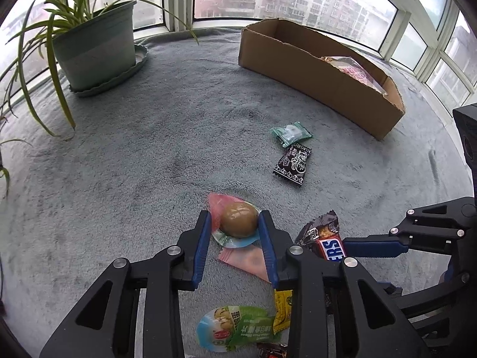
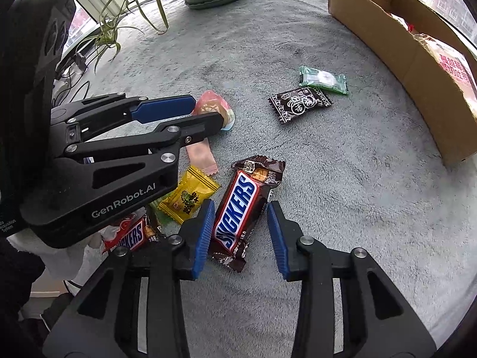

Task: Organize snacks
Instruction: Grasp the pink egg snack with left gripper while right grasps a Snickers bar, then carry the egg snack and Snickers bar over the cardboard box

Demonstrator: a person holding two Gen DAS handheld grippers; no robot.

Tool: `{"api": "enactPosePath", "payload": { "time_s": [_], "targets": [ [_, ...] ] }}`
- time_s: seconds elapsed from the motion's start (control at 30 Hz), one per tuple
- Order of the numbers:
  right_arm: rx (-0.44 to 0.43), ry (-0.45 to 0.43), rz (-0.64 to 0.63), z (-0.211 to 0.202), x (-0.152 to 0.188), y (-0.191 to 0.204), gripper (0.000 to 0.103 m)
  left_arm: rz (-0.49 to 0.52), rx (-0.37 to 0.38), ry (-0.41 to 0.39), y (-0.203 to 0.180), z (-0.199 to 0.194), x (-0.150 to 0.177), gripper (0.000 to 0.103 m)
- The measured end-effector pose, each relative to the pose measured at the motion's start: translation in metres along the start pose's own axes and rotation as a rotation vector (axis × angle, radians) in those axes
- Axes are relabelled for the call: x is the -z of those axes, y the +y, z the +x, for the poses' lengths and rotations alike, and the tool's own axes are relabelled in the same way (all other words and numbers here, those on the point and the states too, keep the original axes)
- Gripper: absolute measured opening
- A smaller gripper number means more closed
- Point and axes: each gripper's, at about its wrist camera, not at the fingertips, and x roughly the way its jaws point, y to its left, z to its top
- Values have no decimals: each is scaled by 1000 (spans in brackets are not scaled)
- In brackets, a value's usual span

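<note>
Left wrist view: looking down at the left gripper [image 1: 232, 223], jaws narrow and pinching the egg packet [image 1: 238, 219] from both sides, blue pads pressing its wrapper, packet lying on the grey fleece cloth [image 1: 149, 164]. Sitting just right of it, nearly touching, is the Snickers bar [image 2: 238, 208]. Straddling that bar with the right gripper [image 2: 240, 211], jaws fairly narrow too, one pad against the bar's edge, the other looking just shy of it, so not really squeezing it. Bar lying flat and angled on the cloth.

Crowding the near side pretty badly: yellow packet [image 2: 188, 195] and second Snickers bar [image 2: 131, 234] lying partly under the left gripper's body, plus a green-and-white packet [image 1: 235, 326] showing between its fingers. Lying further out, side by side, a green packet [image 1: 291, 133] and a black packet [image 1: 292, 164], right between the grippers and the cardboard box [image 1: 298, 59]. Already holding a pink bag [image 1: 354, 70] in that box. Standing well off to the left, a potted plant [image 1: 95, 47], leaves drooping over the cloth.
</note>
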Motion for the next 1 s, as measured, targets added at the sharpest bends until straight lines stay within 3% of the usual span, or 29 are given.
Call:
{"api": "enactPosePath", "payload": {
  "time_s": [0.27, 0.47, 0.53, 1.0],
  "targets": [
    [-2, 6, -6, 1, 2, 1, 36, 29, -27, 14, -7, 8, -5, 34],
    [-30, -5, 24, -4, 7, -8, 34, -1, 5, -1, -1, 4, -4, 26],
    [-32, -9, 32, -5, 8, -11, 33, -19, 15, -7, 2, 1, -3, 19],
    [-45, -96, 71, -40, 7, -28, 33, -63, 43, -60, 9, -28, -2, 19]
  ]
}}
